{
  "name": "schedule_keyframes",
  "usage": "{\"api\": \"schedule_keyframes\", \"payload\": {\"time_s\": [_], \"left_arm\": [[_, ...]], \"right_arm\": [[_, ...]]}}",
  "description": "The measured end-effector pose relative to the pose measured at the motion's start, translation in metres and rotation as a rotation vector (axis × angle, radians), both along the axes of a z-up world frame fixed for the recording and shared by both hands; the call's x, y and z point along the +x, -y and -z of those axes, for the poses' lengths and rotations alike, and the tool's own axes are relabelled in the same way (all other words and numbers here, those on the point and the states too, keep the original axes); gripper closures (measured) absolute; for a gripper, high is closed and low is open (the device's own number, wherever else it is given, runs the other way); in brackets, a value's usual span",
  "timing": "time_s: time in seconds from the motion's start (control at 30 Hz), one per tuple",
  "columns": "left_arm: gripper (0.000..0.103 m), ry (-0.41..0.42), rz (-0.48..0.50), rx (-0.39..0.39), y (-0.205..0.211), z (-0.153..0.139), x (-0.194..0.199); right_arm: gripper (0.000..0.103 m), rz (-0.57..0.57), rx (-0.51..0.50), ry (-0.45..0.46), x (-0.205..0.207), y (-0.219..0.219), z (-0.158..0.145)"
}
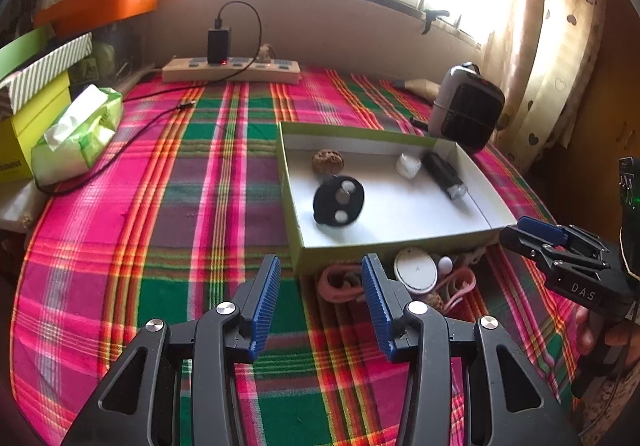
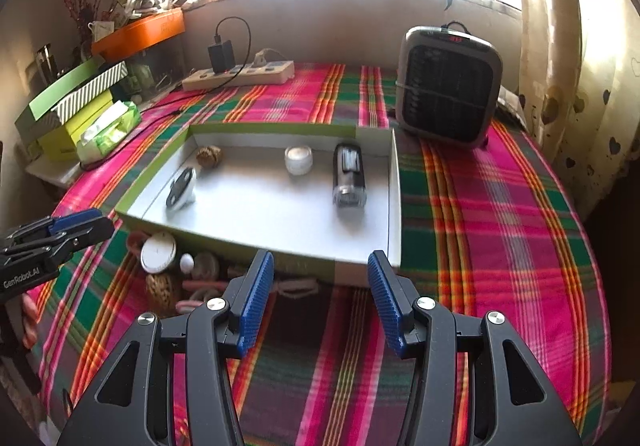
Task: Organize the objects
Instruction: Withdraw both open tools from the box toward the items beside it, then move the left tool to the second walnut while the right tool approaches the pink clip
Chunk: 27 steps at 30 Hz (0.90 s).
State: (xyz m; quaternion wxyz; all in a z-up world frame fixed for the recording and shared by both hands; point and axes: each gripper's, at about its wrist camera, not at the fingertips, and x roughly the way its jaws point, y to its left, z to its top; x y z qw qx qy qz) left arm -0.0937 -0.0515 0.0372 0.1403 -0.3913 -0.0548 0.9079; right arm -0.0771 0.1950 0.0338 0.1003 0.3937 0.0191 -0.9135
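Blue-padded and empty, the left gripper [image 1: 320, 310] and right gripper [image 2: 320, 300] both hover with jaws wide over the plaid cloth [image 2: 500, 230]. Just ahead, outside the box's [image 1: 394, 242] near wall, wait a white disc [image 1: 415, 270], a small white ball [image 1: 445, 265], a walnut [image 2: 162, 288] and pink cords [image 1: 340, 282]. Sorting looks partway done: a black disc [image 1: 338, 201], another walnut [image 1: 328, 162], a white jar [image 1: 409, 165] and a black torch [image 1: 444, 174] already lie inside. Next, likely, a pick from the pile; tangled cords may snag. Beyond stand a heater [image 2: 450, 86] and a power strip [image 1: 232, 70].

"DAS" on right hand-held gripper [image 1: 532, 232], "GenRobot.AI" on left hand-held gripper [image 2: 86, 224]
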Motion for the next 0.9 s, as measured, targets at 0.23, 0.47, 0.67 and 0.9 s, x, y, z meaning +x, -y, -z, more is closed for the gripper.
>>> {"api": "schedule_keyframes", "payload": {"time_s": [0.23,0.47,0.67,0.9], "left_arm": [[0.062,0.029,-0.018,0.008,0.005,0.012,-0.003],[0.062,0.041,0.028,0.005,-0.004,0.019,-0.007],[0.062,0.055,0.058,0.014,-0.008,0.022,-0.009],[0.062,0.067,0.088,0.013,-0.015,0.025,-0.006]], "right_arm": [[0.053,-0.008,-0.026,0.012,0.011,-0.002,0.007],[0.053,-0.064,-0.040,0.007,0.020,0.012,0.007],[0.053,-0.088,-0.039,0.006,0.024,0.020,0.006],[0.053,-0.132,-0.039,0.003,0.028,0.030,0.006]]}}
